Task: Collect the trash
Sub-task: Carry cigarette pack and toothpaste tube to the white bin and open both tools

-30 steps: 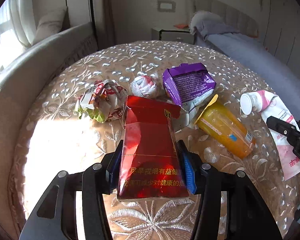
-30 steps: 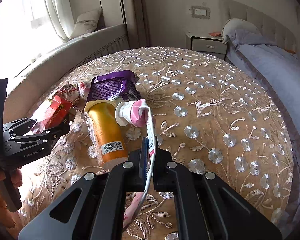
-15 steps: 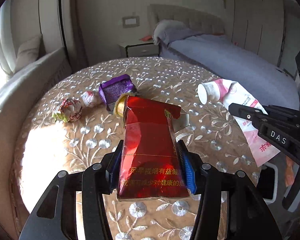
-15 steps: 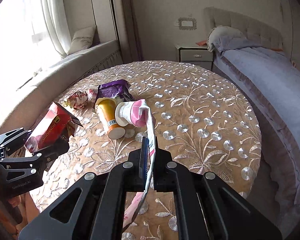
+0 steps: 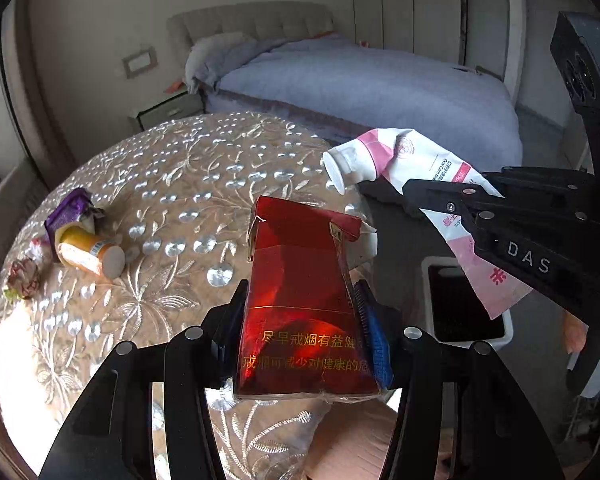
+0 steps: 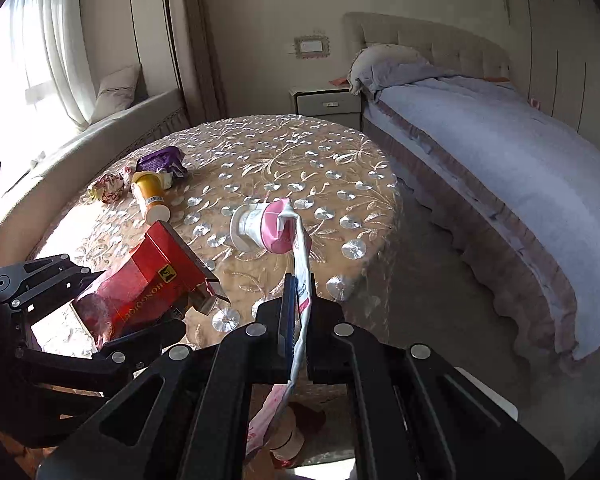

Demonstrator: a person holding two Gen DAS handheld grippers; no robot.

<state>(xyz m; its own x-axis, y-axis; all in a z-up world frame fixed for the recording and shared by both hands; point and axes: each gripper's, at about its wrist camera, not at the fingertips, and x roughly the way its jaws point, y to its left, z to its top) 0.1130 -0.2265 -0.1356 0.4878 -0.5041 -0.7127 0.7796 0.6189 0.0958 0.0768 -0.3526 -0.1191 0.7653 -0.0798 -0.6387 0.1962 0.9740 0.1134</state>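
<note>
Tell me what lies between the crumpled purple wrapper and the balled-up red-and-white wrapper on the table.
In the right wrist view, the yellow plastic bottle lies on its side between the crumpled purple wrapper and the balled-up red-and-white wrapper.

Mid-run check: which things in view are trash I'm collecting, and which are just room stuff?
Trash for the job:
- red cigarette pack, clamped in left tool
- pink-white tube, pinched in right tool
- orange bottle, on table
- purple wrapper
- crumpled wrapper
- bin, apparently the drop-off

Room stuff:
- bed
- nightstand
- cushion
</note>
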